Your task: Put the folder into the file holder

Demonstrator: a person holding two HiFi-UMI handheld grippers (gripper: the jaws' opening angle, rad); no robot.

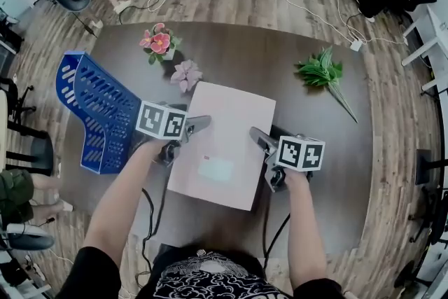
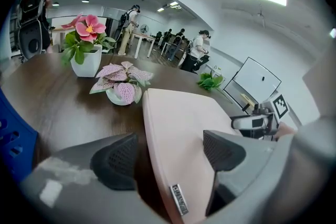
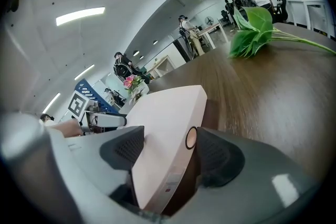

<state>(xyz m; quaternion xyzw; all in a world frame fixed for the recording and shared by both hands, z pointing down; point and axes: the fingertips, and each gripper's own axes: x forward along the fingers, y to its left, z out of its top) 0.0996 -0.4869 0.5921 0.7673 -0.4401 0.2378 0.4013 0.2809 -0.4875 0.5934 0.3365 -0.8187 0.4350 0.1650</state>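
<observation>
Two-handed grasp in progress, judged not yet complete. Nearest, toward the near edge of the worktop (image 1: 280, 59), lying flat and slightly askew: pale pink folder (image 1: 224, 143), the task's thing, not lifted by the look of it. Straddling its left edge: left gripper (image 1: 198, 124), jaws apart, one pad over the cover, the other off the edge, with a dark gap plain in the left gripper view. Straddling its right edge, at the thick side with the round finger hole: right gripper (image 1: 260, 139), jaws apart too, close around the folder yet seemingly not pressed home. Close both pairs evenly and firmly before lifting. Bite deep enough to keep the cover from flapping. Raise both sides together and hold the folder level. Then tip upright and carry toward the left edge of the worktop, to the blue file holder (image 1: 101, 112), well apart from the folder. Further back, toward the far-left corner: pink-leaved plant (image 1: 185, 73), just beyond the folder's far corner, so steer clear on the lift, and behind it a flower pot (image 1: 159, 42). Toward the far-right corner: green sprig (image 1: 322, 72), probably out of the way.
</observation>
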